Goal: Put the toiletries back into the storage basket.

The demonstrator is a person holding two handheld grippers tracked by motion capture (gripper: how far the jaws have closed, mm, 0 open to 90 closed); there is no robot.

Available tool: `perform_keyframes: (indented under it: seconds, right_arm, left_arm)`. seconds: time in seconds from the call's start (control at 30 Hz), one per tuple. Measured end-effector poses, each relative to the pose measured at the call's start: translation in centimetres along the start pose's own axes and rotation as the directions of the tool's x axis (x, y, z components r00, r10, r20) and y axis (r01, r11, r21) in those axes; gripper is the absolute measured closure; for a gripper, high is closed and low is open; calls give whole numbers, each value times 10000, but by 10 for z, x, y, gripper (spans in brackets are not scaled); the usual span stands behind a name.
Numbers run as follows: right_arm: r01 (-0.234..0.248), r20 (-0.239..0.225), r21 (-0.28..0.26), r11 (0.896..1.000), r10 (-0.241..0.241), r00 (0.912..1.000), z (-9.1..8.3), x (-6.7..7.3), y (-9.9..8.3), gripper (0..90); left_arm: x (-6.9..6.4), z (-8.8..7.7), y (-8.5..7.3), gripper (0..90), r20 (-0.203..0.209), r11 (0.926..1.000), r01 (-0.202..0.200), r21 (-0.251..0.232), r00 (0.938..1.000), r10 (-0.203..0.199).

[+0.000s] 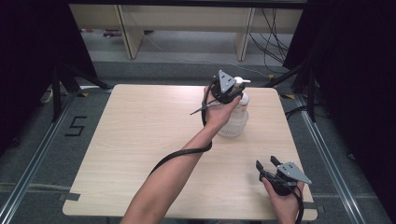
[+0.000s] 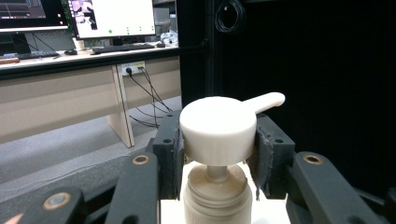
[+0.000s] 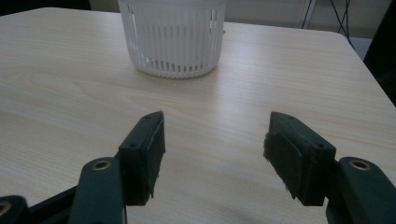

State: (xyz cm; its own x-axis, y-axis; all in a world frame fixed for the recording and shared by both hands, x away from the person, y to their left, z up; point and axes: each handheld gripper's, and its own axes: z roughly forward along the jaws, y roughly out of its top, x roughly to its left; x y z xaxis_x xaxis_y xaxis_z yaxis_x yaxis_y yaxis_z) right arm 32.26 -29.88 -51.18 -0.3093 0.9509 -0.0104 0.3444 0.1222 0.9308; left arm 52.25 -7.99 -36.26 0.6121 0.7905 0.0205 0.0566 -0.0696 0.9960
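Note:
A clear ribbed pump bottle (image 1: 235, 122) stands upright on the wooden table (image 1: 140, 140), right of centre towards the back. My left gripper (image 1: 235, 89) is at its top, shut on the white pump head (image 2: 217, 128), one pad on each side. The spout (image 2: 266, 100) points away to the right, and the bottle's cap (image 2: 217, 196) sits just below the jaws. My right gripper (image 1: 266, 163) rests low near the table's front right edge. In the right gripper view it (image 3: 215, 140) stands open and holds nothing, with the bottle's ribbed base (image 3: 173, 37) well ahead of it.
Bare tabletop (image 3: 70, 93) spreads left of the bottle and in front of it. Beyond the far edge are desk legs (image 1: 128, 32), floor cables (image 1: 271, 42) and dark curtains (image 1: 28, 56). A desk with monitors (image 2: 112, 18) stands in the background.

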Motion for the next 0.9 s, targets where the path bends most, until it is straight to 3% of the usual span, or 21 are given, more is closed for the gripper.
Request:
perform_keyframes:
  seconds: [0.1, 0.17, 0.2, 0.23, 0.27, 0.43, 0.67, 0.73, 0.9]
  right_arm:
    - [-423, -25, -35, 9991, 423, 9991, 1, 3, -1, 380]
    - [-417, -15, -81, 9991, 417, 9991, 1, 3, -1, 380]
    - [9, 1, -14, 10000, -9, 10000, 0, 0, 0, 380]
    - [-1, -9, 0, 10000, 1, 10000, 0, 0, 0, 380]
    - [-390, -42, -31, 9992, 390, 9992, 1, 3, -1, 380]
    - [-77, -80, -57, 10000, 76, 9999, 1, 1, 0, 380]
    - [49, 10, -160, 9999, -49, 10000, 1, 1, 0, 380]
    - [-113, -42, -136, 9998, 113, 9999, 2, 2, -1, 380]
    - [68, 5, -116, 9999, -68, 10000, 1, 1, 0, 380]
  left_arm:
    - [0, 0, -2, 589, -9, 10000, -22, 88, 10000, 22]
    - [0, 0, -4, 589, -29, 9999, -42, 137, 10000, 43]
    - [1, 0, -4, 589, -30, 9999, -62, 143, 10000, 62]
    - [1, 0, -5, 589, -29, 9999, -76, 145, 10000, 77]
    - [1, 0, -5, 589, -31, 9999, -37, 139, 10000, 37]
    - [1, -1, -6, 588, -60, 9999, -62, 116, 10000, 62]
    - [2, -3, -6, 585, -77, 9998, -83, 167, 9999, 84]
    - [1, -3, -6, 580, -70, 9998, -67, 182, 10000, 68]
    - [2, -3, -4, 498, -114, 9994, -18, 333, 9999, 22]
